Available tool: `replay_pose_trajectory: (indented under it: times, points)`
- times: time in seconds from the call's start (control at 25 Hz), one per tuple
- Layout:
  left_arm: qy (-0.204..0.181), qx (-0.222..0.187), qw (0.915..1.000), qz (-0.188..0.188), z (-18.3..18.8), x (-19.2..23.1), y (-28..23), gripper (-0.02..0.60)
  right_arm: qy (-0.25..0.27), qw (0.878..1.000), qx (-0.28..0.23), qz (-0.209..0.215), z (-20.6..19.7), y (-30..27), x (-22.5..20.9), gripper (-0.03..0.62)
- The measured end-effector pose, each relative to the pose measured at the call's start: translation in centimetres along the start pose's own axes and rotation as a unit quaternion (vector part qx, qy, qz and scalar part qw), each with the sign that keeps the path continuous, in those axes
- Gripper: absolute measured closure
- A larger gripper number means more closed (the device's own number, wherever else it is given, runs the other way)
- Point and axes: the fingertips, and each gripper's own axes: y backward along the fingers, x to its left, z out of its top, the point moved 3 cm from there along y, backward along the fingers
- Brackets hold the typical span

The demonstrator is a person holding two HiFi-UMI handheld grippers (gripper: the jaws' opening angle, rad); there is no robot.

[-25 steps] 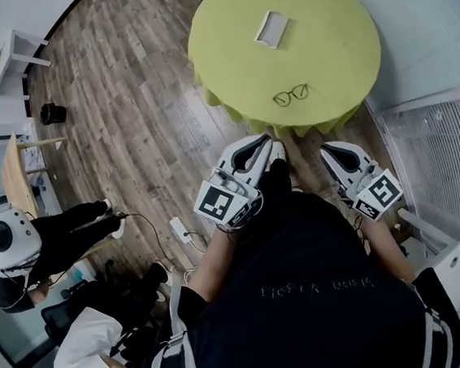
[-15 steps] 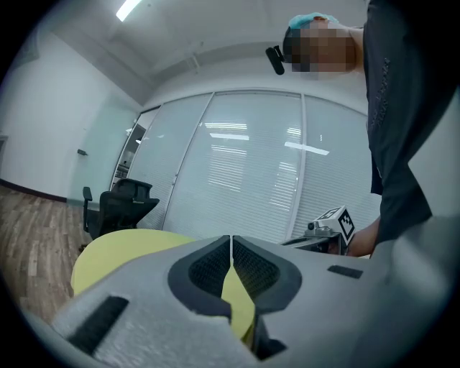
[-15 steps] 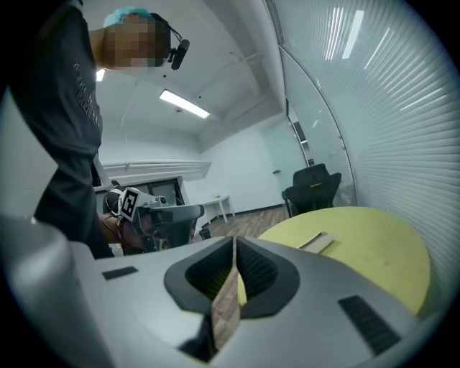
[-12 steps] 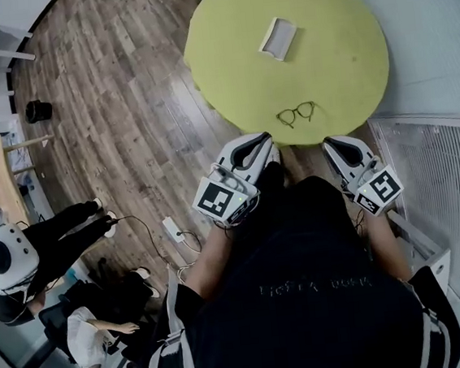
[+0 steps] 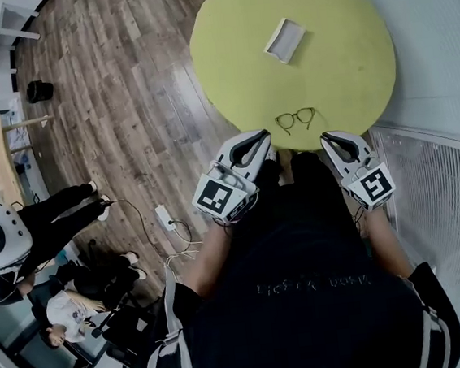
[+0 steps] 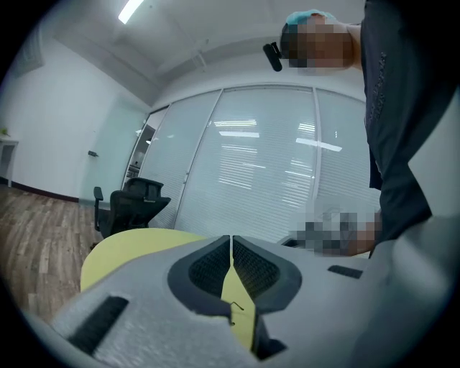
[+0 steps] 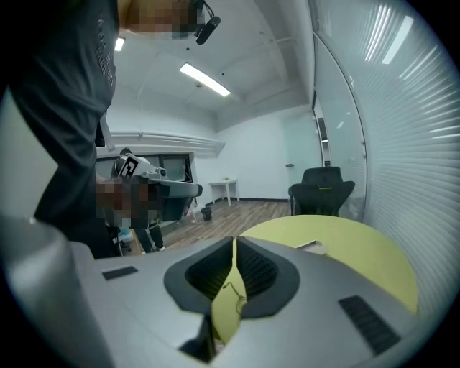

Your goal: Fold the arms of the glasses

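left gripper (image 5: 263, 140): jaws pressed together at the tips, nothing between them; held low at the near edge of the table, pointing at it.
right gripper (image 5: 326, 138): same, the 2 jaws meet at the tips and grip nothing; level with the left one, the person's torso behind both.
glasses (image 5: 295, 119): lying on the table (image 5: 349, 77) close to its near rim, just ahead of the 2 grippers and between their lines; neither touches them. Arm position not readable from the head view.
gripper views: each shows a thin bit of dark frame wire through the slot below the closed tips, on yellow-green tabletop.
tray (image 5: 284, 40): small, white, shallow, near the table centre, well apart from the glasses.
table: round, yellow-green cover, on wood floor (image 5: 121, 84).
office chair (image 6: 126, 201): black, beyond the table's far side, by the blinds.
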Motion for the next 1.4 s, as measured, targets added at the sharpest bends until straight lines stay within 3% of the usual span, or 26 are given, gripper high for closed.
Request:
replay_pose_trajectory:
  times: [0.32, 0.56, 0.64, 0.8, 1.04, 1.4]
  points:
    - [-0.001, 0.029, 0.9985, 0.047, -2.7, -0.9, -1.4, 0.554, 0.029, 0.996, 0.044, 0.077, -1.6, -1.1, -1.5, 0.56]
    - [0.006, 0.041, 0.9964, 0.074, -4.4, -1.2, -2.7, 0.554, 0.072, 0.984, 0.09, 0.135, -4.3, -2.0, -2.7, 0.56]
    - [0.006, 0.046, 0.9958, 0.079, -4.7, -1.4, -2.8, 0.554, 0.119, 0.973, 0.122, 0.157, -5.3, -2.4, -2.7, 0.56]
    - [0.008, 0.052, 0.9944, 0.092, -5.4, -1.6, -2.7, 0.554, 0.215, 0.94, 0.179, 0.196, -8.0, -3.3, -2.5, 0.56]
    - [0.015, 0.055, 0.9922, 0.11, -6.1, -1.7, -1.9, 0.554, 0.247, 0.922, 0.202, 0.218, -9.5, -4.6, -2.7, 0.56]
    - [0.026, 0.055, 0.9906, 0.122, -7.1, -1.8, -1.5, 0.554, 0.329, 0.883, 0.25, 0.222, -12.6, -6.4, -2.8, 0.56]
